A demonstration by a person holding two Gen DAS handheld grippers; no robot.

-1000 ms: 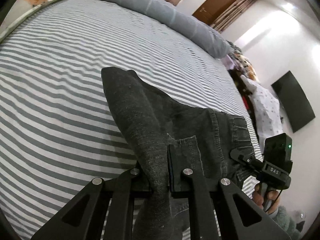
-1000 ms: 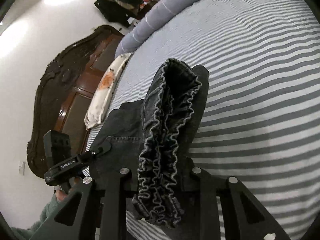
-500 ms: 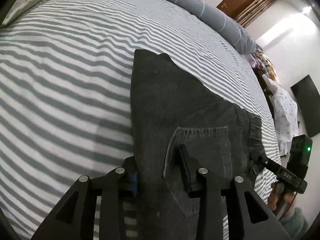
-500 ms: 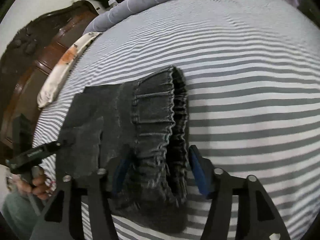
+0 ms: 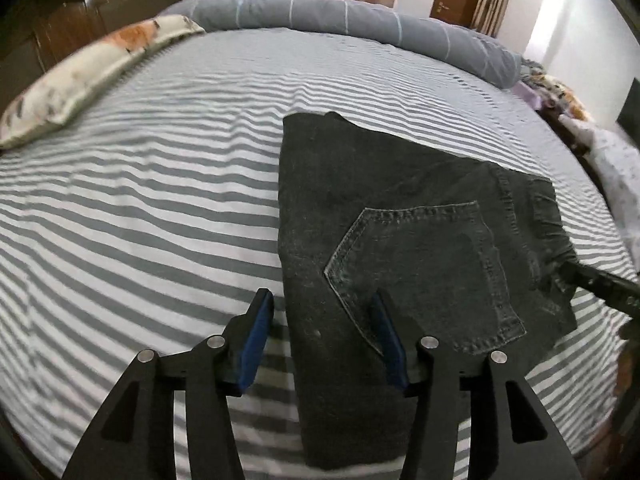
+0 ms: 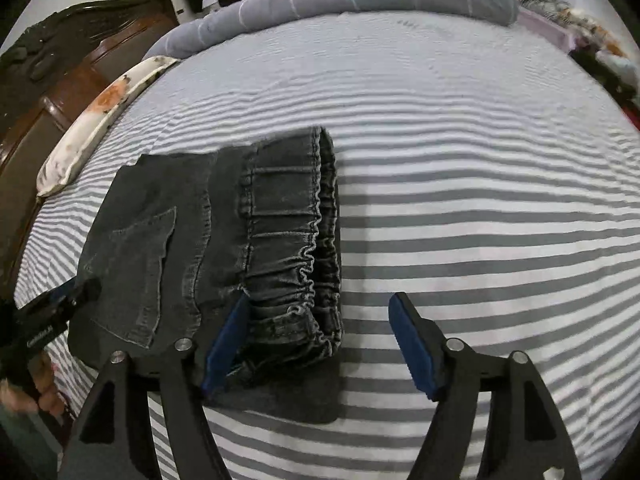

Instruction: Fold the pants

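Left wrist view: dark grey denim pants lie folded flat on the grey-and-white striped bed, pocket up. Left claw has just been opening, spread astride the near edge, gripping nothing. Right claw likewise spread astride the waistband. Fold apparently laid; any further folding or smoothing remains.

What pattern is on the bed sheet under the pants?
Grey and white stripes on the bed sheet; clearest in the right wrist view, beside the dark pants.
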